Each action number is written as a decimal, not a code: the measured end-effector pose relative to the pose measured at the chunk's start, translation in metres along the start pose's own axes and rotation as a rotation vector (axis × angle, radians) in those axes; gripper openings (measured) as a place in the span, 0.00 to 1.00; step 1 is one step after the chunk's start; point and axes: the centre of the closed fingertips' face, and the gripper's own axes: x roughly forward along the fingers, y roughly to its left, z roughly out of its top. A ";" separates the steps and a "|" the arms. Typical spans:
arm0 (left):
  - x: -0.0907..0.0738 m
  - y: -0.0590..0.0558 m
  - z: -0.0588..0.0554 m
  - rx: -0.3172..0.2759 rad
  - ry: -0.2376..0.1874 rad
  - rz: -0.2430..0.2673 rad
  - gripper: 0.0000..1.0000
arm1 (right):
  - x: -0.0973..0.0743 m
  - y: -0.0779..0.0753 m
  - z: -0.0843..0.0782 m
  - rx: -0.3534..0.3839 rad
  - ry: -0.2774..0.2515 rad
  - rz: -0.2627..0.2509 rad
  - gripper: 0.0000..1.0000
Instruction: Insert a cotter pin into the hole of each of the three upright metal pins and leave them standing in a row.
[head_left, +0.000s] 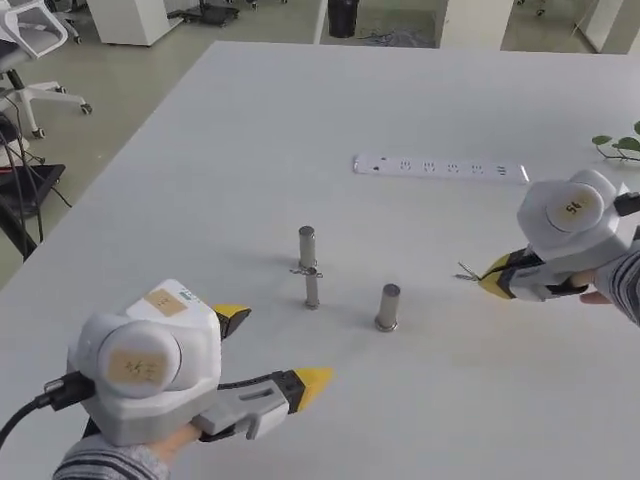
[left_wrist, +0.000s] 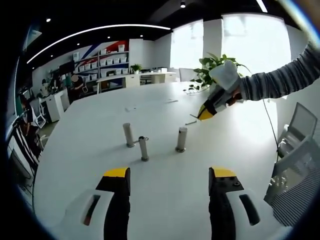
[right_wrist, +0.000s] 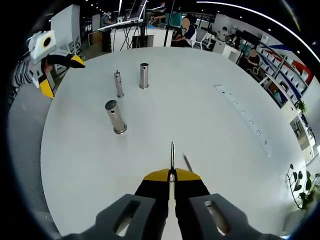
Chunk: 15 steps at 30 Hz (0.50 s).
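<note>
Looking down on a smooth, matte white table (head_left: 200, 180). Finding three upright metal pins near its middle, all dull grey steel cylinders: a far pin (head_left: 307, 246), plain and straight-sided; a middle pin (head_left: 312, 288), slimmer, standing just in front of it; a stout pin (head_left: 388, 307), flaring into a small round foot, set apart to the right and showing a dark hollow at its top in the right gripper view. Noting a fitted cotter pin (head_left: 304, 270) of thin bright wire crossing the middle pin near its top, with a small loop poking out at one side. Passing over a long, flat white power strip (head_left: 440, 167) lying farther back.

Holding the left gripper (head_left: 272, 350) low at the near left, its black, yellow-tipped jaws spread wide, clasping nothing and touching nothing, pointing toward the pins. Keeping the right gripper (head_left: 495, 277) well to the right of the row, jaws pinched tight together on a held cotter pin (right_wrist: 172, 152), a slim straight wire jutting forward from the yellow tips above the tabletop.
</note>
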 end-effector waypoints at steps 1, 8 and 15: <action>0.001 -0.002 0.002 0.001 -0.003 -0.009 0.59 | -0.002 0.004 0.003 -0.003 -0.014 0.006 0.00; 0.005 -0.009 0.014 0.022 -0.011 -0.048 0.50 | -0.014 0.028 0.029 -0.070 -0.111 0.032 0.00; 0.010 -0.015 0.025 0.010 -0.027 -0.074 0.47 | -0.024 0.053 0.049 -0.174 -0.171 0.054 0.00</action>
